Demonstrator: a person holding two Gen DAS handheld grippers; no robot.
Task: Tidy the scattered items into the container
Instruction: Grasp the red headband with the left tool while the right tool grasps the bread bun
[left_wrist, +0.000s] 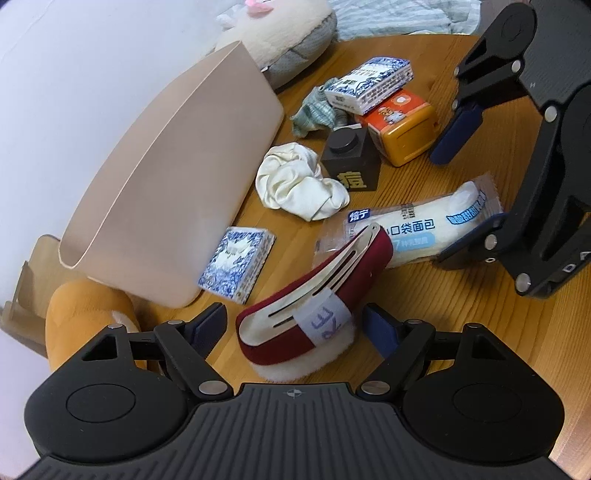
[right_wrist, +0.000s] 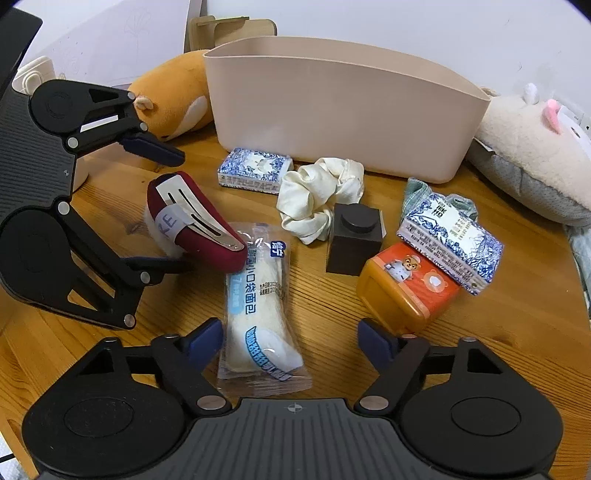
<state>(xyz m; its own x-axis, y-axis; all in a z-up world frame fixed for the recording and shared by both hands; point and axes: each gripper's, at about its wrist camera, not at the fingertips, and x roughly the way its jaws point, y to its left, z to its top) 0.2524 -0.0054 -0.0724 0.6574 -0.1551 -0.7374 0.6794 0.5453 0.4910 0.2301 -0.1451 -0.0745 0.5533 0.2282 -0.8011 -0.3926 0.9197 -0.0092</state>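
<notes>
Two hand-held grippers, jaws apart — left (left_wrist: 295, 325) astride red eraser (left_wrist: 314, 295), right (right_wrist: 291, 341) astride bread packet (right_wrist: 258, 314), its near end hidden.

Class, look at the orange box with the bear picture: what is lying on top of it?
A blue-and-white patterned tissue pack rests tilted across the orange box, covering its far top edge. A greenish cloth lies behind.

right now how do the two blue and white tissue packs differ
The tissue pack by the bin lies flat on the table; the other tissue pack rests tilted on the orange box and a green cloth. The first sits left of the scrunchie, the second far right. Both share the blue print.
</notes>
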